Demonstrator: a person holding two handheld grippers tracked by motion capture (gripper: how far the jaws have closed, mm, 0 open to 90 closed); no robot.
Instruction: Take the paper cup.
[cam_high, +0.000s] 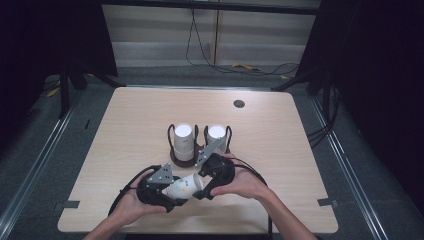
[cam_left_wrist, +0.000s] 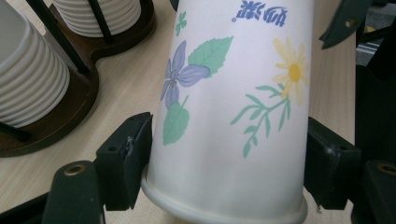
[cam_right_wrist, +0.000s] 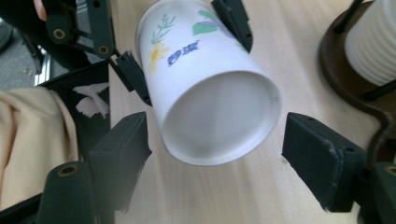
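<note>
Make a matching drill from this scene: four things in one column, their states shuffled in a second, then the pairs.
1. floral paper cup
2. left gripper
3. right gripper
4. cup stacks

A. jaws spread on both sides of the cup's closed base
B. standing upright in a dark wooden holder
C. held sideways above the table
D. clamped on the cup near its rolled rim

Pairs: 1-C, 2-D, 3-A, 4-B

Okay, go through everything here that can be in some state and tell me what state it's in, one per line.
Paper cup: on its side, off the table, rim end clamped.
Left gripper: shut on the paper cup's rim end.
Right gripper: open, jaws either side of the cup's base, apart from it.
Cup holder: upright, both posts holding stacked cups.
</note>
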